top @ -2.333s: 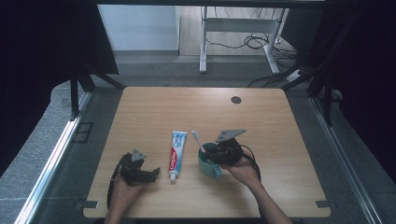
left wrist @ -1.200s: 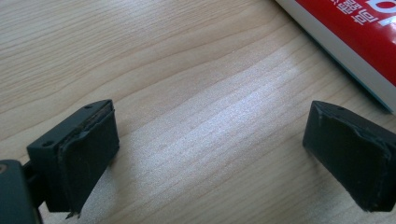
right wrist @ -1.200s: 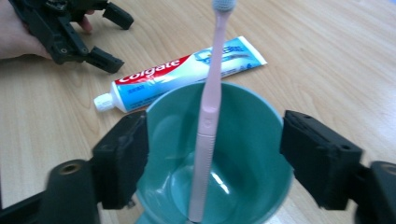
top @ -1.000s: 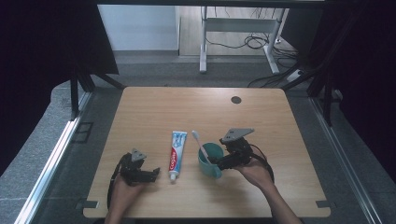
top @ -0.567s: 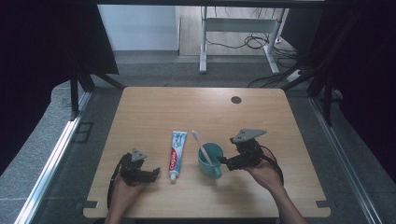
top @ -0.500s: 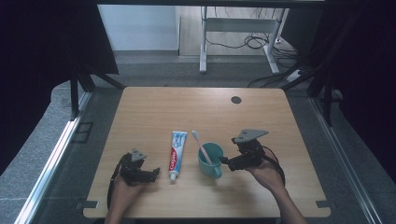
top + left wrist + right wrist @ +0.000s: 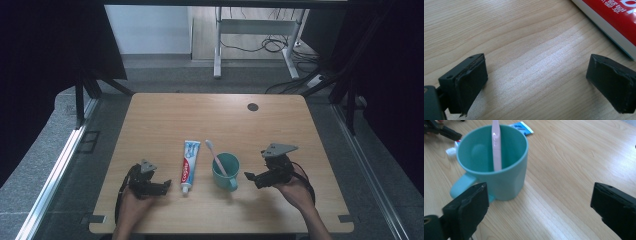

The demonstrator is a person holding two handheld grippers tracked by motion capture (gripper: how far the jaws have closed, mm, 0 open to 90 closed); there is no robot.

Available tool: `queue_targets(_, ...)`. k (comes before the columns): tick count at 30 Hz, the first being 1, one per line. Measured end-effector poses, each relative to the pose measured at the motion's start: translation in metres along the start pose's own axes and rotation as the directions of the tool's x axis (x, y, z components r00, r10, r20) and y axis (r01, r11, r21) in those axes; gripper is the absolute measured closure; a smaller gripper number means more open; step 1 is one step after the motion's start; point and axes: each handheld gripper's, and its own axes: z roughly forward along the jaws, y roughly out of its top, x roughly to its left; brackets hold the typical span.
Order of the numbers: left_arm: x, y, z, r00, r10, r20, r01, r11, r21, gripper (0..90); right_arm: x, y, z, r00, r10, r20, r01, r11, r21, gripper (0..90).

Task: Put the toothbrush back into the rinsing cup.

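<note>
Standing upright on the pale wooden bench (image 7: 280, 130), the teal plastic mug (image 7: 226, 171) holds a pink toothbrush (image 7: 215, 157), with spread right tongs (image 7: 253, 178) beside it and spread left tongs (image 7: 164, 187) beyond the white-and-red toothpaste tube (image 7: 188, 159).

The right gripper (image 7: 253, 178) no longer reaches over the teal plastic mug (image 7: 225, 171); it now sits drawn back to the mug's right, clear of it, jaws spread wide with nothing between them. The mug stands just ahead of the left-hand jaw, the pink plastic toothbrush (image 7: 216, 157) leaning inside it.
</note>
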Motion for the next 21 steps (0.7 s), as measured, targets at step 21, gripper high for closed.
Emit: queue_targets(21,0.0,0.0,0.0,1.0,0.0,0.0,0.0,1.0,0.0,3.3,-0.003,-0.045,-0.004,0.998,0.039,0.05,-0.037,0.9988,-0.032,0.0)
